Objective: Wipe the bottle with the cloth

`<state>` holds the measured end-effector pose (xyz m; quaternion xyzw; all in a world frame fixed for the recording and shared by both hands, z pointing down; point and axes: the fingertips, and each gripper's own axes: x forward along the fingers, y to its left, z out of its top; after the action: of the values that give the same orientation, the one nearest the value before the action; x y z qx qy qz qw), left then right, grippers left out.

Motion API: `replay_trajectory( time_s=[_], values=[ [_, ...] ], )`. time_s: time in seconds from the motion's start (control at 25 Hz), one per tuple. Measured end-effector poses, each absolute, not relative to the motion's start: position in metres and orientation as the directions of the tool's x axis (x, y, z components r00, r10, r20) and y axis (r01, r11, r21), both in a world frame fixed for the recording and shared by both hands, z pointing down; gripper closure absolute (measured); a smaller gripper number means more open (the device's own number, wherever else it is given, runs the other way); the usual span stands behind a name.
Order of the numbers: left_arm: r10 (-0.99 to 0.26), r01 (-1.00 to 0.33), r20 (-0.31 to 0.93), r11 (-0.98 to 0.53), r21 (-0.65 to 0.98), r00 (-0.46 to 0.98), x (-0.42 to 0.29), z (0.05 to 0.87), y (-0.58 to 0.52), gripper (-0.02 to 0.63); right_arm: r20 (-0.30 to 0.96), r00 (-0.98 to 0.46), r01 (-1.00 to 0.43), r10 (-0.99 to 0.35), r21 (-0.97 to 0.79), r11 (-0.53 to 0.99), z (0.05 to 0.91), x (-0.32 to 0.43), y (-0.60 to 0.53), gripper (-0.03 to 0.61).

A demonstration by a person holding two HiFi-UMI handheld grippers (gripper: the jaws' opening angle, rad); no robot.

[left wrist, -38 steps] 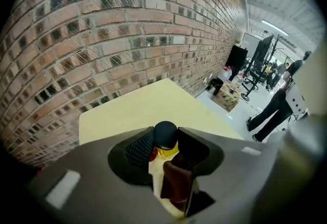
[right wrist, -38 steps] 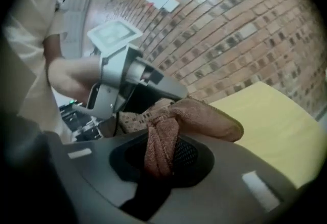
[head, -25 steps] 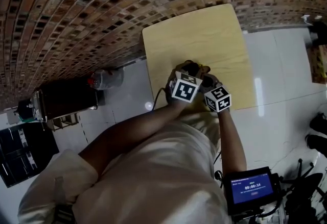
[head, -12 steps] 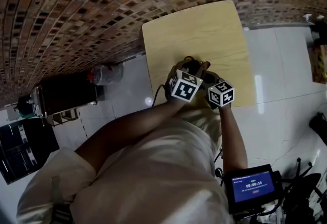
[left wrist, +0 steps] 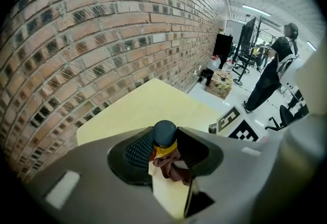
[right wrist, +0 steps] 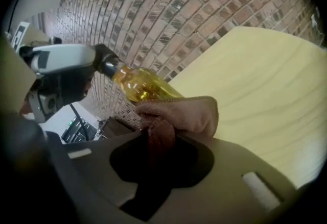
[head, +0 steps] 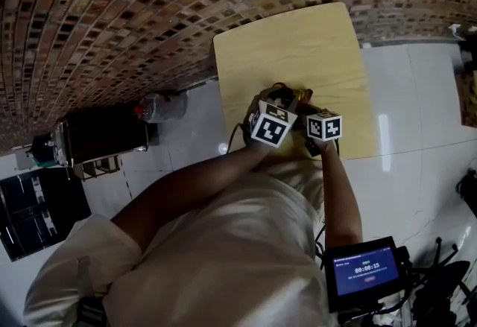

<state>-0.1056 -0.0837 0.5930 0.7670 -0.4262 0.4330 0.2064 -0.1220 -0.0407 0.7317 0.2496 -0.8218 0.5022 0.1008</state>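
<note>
A bottle (right wrist: 143, 85) of yellow liquid with a dark cap (left wrist: 164, 132) is held tilted above the pale wooden table (head: 298, 42). My left gripper (left wrist: 164, 140) is shut on its neck just under the cap. A brownish-pink cloth (right wrist: 180, 116) is pinched in my right gripper (right wrist: 161, 139) and lies against the lower body of the bottle. The same cloth (left wrist: 171, 167) hangs below the cap in the left gripper view. In the head view both marker cubes (head: 270, 124) (head: 324, 127) sit close together at the table's near edge and hide most of the bottle.
A brick wall (head: 149, 13) runs behind the table (right wrist: 265, 90). On the floor at the left stand a dark cabinet (head: 97, 141) and a clear jug (head: 160, 106). A screen (head: 363, 270) sits at lower right. A person (left wrist: 271, 72) stands far off.
My right gripper has sunk with the cloth and rolled, its marker cube showing a different face. The left gripper and the bottle have stayed in place.
</note>
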Motion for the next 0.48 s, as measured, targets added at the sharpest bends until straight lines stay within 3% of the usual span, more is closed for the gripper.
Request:
replay_trajectory(
  time_s=[0.24, 0.36, 0.4, 0.48],
  values=[
    [-0.482, -0.848, 0.839, -0.528, -0.049, 0.251, -0.106, 0.592, -0.086, 0.456, 0.554, -0.767, -0.583, -0.323, -0.812, -0.008, 0.773, -0.112, -0.046, 0.517],
    [-0.485, -0.828, 0.836, -0.557, -0.068, 0.258, -0.107, 0.592, -0.087, 0.453, 0.523, -0.782, -0.551, -0.339, -0.835, -0.016, 0.757, -0.105, -0.036, 0.517],
    [-0.478, -0.810, 0.836, -0.582, -0.071, 0.270, -0.105, 0.593, -0.086, 0.439, 0.505, -0.789, -0.536, -0.350, -0.844, -0.012, 0.751, -0.098, -0.031, 0.517],
    [-0.461, -0.765, 0.837, -0.638, -0.081, 0.296, -0.103, 0.595, -0.084, 0.337, 0.484, -0.789, -0.516, -0.378, -0.856, -0.021, 0.746, -0.078, -0.018, 0.517]
  ],
)
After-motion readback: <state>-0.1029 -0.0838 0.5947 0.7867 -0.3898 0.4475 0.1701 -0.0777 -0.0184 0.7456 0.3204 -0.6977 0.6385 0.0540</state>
